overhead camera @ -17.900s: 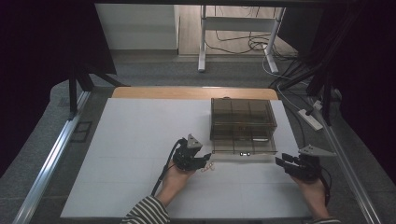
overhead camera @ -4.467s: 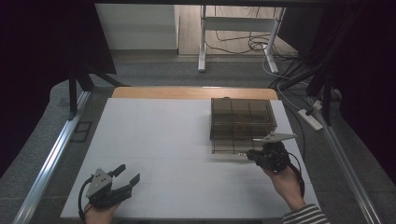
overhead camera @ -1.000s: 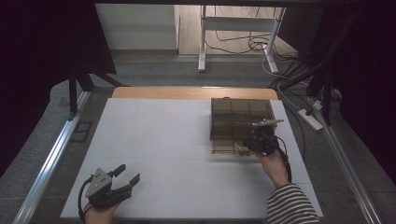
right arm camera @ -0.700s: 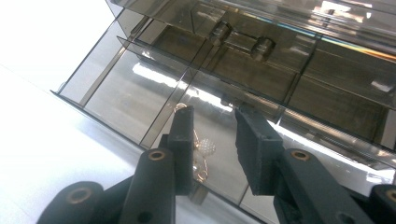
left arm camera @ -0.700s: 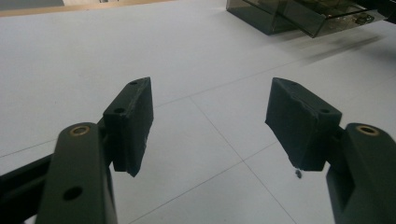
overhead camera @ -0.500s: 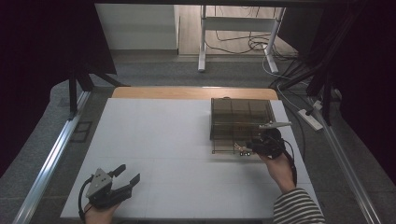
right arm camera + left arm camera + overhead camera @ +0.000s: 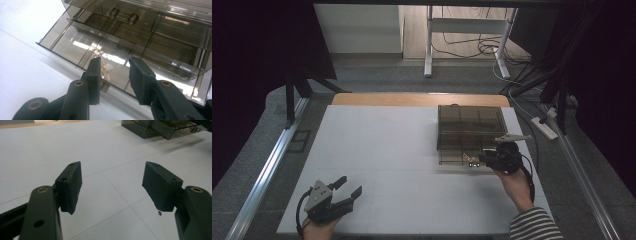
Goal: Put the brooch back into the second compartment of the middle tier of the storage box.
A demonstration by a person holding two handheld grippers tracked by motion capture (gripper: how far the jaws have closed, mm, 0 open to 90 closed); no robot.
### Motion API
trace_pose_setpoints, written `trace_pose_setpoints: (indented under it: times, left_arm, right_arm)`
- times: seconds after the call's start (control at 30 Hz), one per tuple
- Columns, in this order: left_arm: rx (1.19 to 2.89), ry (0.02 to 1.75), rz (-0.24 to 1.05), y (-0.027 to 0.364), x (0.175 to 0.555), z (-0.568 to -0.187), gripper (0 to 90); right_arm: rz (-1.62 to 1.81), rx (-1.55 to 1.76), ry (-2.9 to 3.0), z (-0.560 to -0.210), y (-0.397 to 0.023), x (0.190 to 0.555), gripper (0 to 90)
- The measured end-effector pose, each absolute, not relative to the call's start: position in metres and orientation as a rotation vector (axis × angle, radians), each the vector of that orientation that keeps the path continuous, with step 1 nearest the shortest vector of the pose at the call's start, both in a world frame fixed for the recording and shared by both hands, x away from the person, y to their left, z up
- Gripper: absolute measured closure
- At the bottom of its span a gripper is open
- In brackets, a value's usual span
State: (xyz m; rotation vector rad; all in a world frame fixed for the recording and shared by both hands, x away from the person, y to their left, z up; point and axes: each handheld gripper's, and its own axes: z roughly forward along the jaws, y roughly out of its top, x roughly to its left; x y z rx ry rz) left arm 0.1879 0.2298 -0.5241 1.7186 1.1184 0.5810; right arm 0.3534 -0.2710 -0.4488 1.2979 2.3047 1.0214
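**Right hand-held gripper parted at the open drawer, earring lying inside**

From my station, the right hand-held gripper (image 7: 482, 161) sits at about four o'clock on the white counter (image 7: 412, 150), its tips at the near edge of the smoky clear drawer box (image 7: 469, 127). In the right gripper view the lowest drawer (image 7: 82, 47) is pulled out, and a small gold earring (image 7: 105, 66) lies on the drawer floor in a compartment near its front wall. The right hand-held gripper's (image 7: 113, 75) jaws have just been opening and now stand partly spread; the earring shows in the gap, close against the left jaw (I cannot tell whether that pad touches it), and nothing is pinched.

The left hand-held gripper (image 7: 349, 187) rests at about seven o'clock, near the counter's front edge and well apart from the box. In the left gripper view its jaws (image 7: 111, 185) stand spread wide over bare counter, with the box at one o'clock in the distance.
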Motion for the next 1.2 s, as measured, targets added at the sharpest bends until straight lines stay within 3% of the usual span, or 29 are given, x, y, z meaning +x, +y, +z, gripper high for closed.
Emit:
trace_pose_setpoints:
  times: [1.2]
  left_arm:
    - [1.727,1.118,0.580,0.228,0.188,-0.524,33.2]
  right_arm:
    - [1.137,1.258,2.193,-0.452,-0.313,0.304,53.2]
